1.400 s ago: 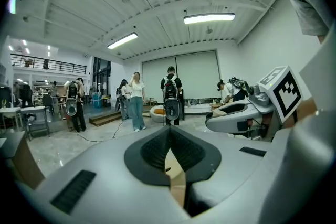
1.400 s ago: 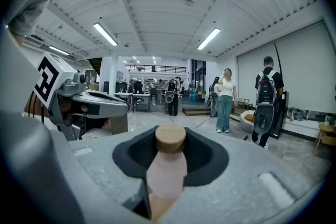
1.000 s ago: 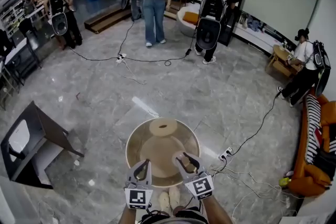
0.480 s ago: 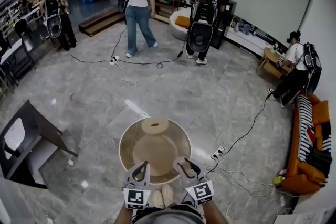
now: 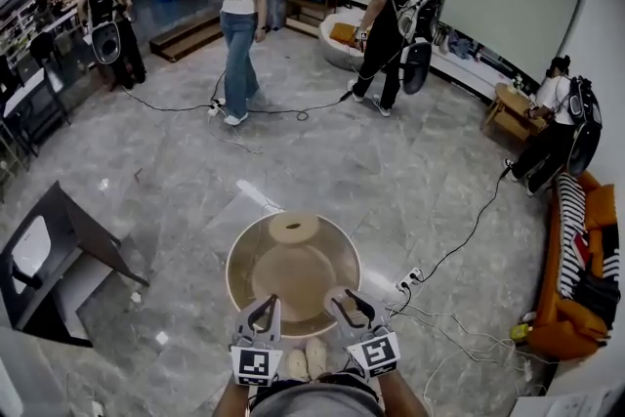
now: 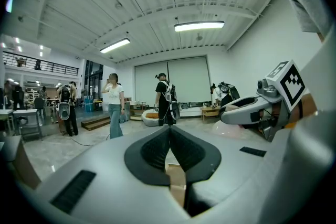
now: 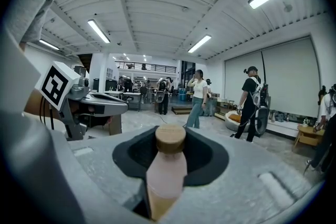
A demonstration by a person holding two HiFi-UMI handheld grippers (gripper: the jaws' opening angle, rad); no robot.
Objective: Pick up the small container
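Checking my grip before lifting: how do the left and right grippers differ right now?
The left gripper has its jaws closed together, empty; the right gripper has its jaws apart, clamped on the small container. The left gripper shows only a thin seam; the right gripper shows the container's wooden cap. Both hover over the round table's near edge.

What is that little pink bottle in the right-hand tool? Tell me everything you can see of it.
The bottle is small and pale pink, smooth like plastic or glass, and looks tan lower down. A round tan cap, seemingly wood or cork, closes it. It lies along the right gripper, clamped by its body between the two dark jaws, with the cap end poking forward. Nothing else touches it.
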